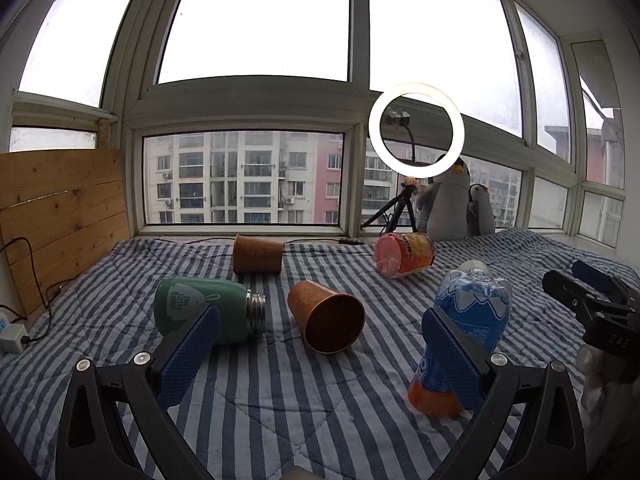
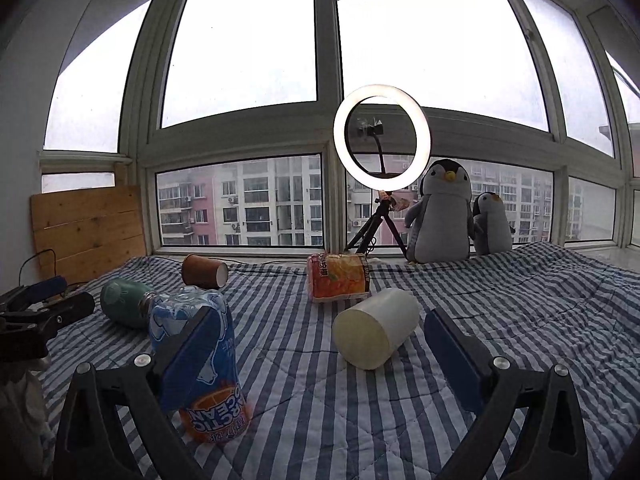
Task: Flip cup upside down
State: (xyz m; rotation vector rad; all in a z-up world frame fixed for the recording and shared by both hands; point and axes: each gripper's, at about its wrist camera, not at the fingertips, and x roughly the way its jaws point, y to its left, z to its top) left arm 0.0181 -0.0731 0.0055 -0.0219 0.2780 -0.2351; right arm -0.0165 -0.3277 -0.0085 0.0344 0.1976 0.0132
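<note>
Both hand-held grippers, left [image 1: 320,354] and right [image 2: 320,354], hover released above tipped cups, copper [image 1: 326,316] mid-frame and white [image 2: 376,328], on the striped bed [image 1: 280,400].

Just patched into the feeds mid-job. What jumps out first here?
The lit ring light on its tripod at the window, with two plush penguins to its right. On the striped quilt cups and bottles lie tipped over: a copper cup with its mouth toward the left gripper, a white cup ahead of the right gripper. Both grippers are open and empty.
</note>
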